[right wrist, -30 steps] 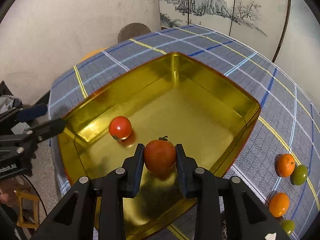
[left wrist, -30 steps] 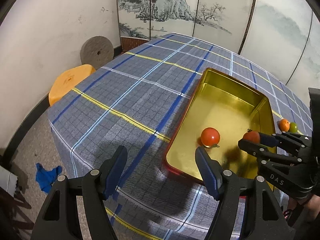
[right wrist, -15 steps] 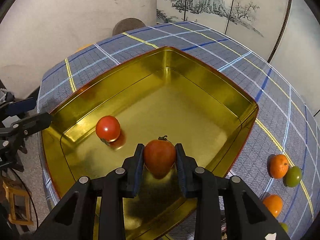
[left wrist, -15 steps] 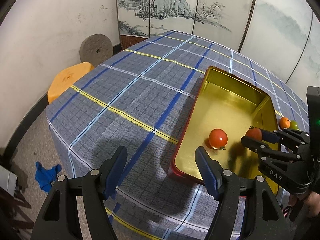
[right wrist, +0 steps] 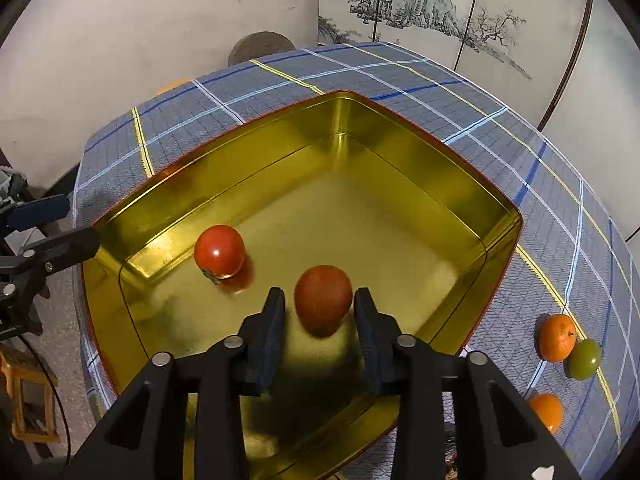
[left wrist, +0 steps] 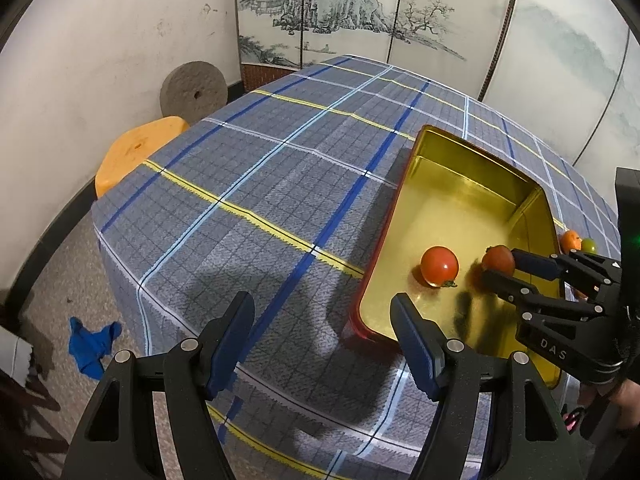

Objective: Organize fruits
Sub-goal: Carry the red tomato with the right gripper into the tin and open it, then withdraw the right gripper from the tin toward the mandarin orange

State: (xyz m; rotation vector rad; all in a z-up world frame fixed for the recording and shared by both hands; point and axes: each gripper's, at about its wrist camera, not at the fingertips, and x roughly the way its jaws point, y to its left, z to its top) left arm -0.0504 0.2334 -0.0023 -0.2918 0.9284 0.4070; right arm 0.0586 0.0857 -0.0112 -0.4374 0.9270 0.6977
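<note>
Right wrist: right tool [right wrist: 320, 308] opening around tomato [right wrist: 323, 300].

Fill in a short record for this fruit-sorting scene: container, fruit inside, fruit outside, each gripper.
container: gold rectangular metal tin on a blue plaid tablecloth
inside: loose red tomato; second red tomato
outside: two oranges, one green fruit on the cloth
right gripper: fingers opening around second tomato
left gripper: open, empty, beside the tin

White wall [left wrist: 100, 40] on the left, painted screen [left wrist: 340, 12] far behind, orange stool [left wrist: 136, 152], round stone [left wrist: 194, 90].
</note>
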